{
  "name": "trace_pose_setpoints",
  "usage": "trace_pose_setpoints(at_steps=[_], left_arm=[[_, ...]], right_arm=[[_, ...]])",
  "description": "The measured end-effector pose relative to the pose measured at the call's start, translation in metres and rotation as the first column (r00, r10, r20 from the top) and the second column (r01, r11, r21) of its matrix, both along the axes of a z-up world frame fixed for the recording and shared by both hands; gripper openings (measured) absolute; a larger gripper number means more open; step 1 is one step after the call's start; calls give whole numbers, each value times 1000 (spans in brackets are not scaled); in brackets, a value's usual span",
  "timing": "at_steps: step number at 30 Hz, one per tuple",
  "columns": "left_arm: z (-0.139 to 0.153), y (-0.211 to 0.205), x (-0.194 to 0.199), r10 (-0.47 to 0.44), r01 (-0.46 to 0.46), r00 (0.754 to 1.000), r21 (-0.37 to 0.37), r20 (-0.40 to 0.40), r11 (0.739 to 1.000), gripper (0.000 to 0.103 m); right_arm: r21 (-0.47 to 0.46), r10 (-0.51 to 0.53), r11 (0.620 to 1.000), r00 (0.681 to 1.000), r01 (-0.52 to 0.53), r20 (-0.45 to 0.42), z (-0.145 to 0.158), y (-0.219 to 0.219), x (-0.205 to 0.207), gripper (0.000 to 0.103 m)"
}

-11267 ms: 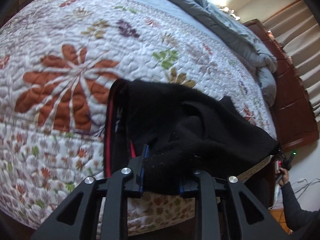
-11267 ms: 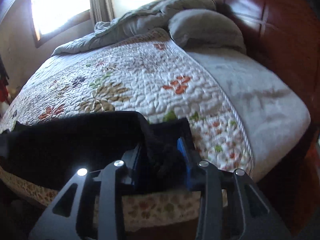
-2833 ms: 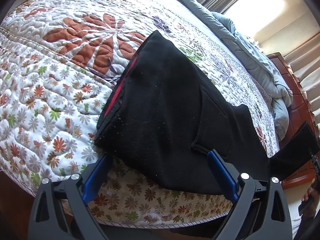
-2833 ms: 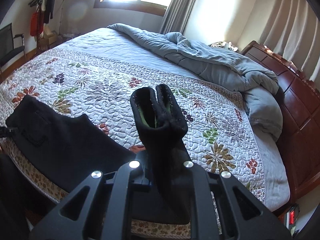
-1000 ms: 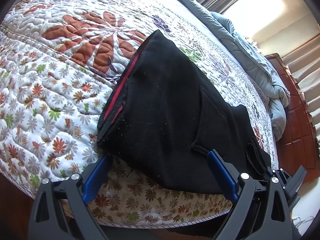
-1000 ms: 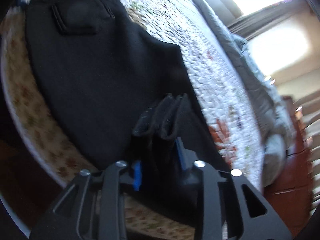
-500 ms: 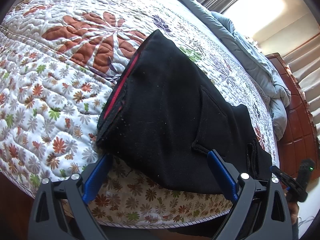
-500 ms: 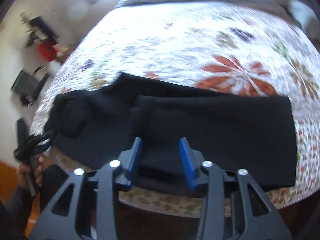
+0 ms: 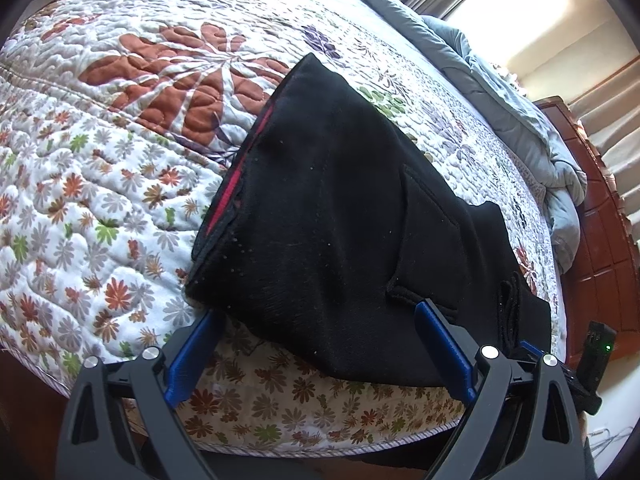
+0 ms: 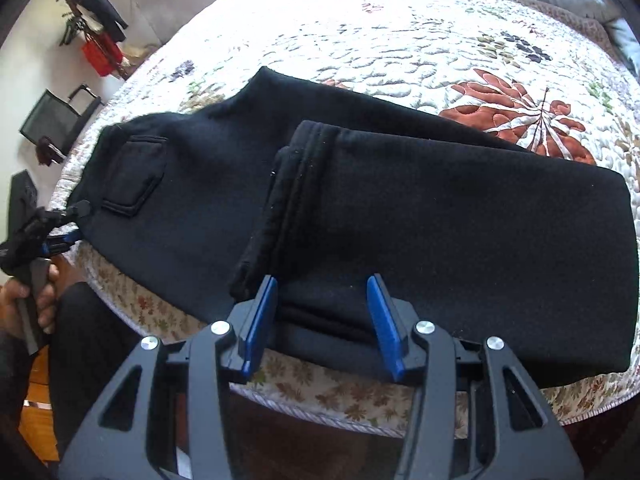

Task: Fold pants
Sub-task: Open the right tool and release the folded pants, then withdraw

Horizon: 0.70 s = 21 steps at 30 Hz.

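Black pants (image 9: 340, 232) with a red inner waistband lie along the near edge of a bed. In the right wrist view the pants (image 10: 440, 208) are folded, the leg cuffs laid back over the thighs near the back pocket (image 10: 134, 176). My left gripper (image 9: 320, 344) is open, its blue pads either side of the waist end, holding nothing. My right gripper (image 10: 322, 316) is open just at the folded cuff edge, gripping nothing. The left gripper also shows in the right wrist view (image 10: 60, 236) at the waist end.
A floral quilt (image 9: 120, 160) covers the bed, with a grey duvet (image 9: 520, 92) bunched at the far side and a dark wooden headboard (image 9: 608, 208) behind. A chair (image 10: 60, 120) and a coat stand (image 10: 96, 32) stand by the wall.
My right gripper carried the leg cuffs over onto the thigh part, let them go and opened. The left gripper has stayed open at the waist end.
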State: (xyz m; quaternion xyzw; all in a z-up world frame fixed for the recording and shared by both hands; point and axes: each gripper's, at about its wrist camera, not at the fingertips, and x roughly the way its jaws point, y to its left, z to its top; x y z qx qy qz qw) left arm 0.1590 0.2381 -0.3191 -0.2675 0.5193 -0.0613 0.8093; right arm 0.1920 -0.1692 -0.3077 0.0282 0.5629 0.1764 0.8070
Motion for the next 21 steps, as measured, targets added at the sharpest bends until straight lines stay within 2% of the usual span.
trace_pose_setpoints(at_steps=[3, 6, 9, 11, 13, 17, 21], left_arm=[[4, 5, -3, 27, -27, 1000, -12, -1, 1000, 96], [8, 14, -8, 90, -90, 996, -107, -6, 990, 96], [6, 27, -15, 176, -179, 984, -232, -36, 956, 96], [3, 32, -20, 213, -220, 976, -286, -55, 933, 96], [-2, 33, -22, 229, -240, 971, -318, -71, 917, 96], [-5, 33, -26, 248, -256, 966, -342, -66, 904, 96], [-12, 32, -35, 281, -283, 958, -390, -62, 876, 96]], right_arm=[[91, -2, 996, 1000, 4, -25, 10, -14, 4, 48], [136, 44, 990, 998, -39, -35, 25, -18, 16, 48], [170, 103, 981, 993, -92, -61, 38, -19, 32, 54], [185, 152, 973, 985, -136, -77, 49, -16, 49, 60], [190, 203, 964, 975, -183, -88, 60, -10, 64, 67], [164, 294, 947, 952, -277, -90, 83, 15, 99, 69], [130, 379, 921, 922, -368, -80, 98, 49, 127, 73]])
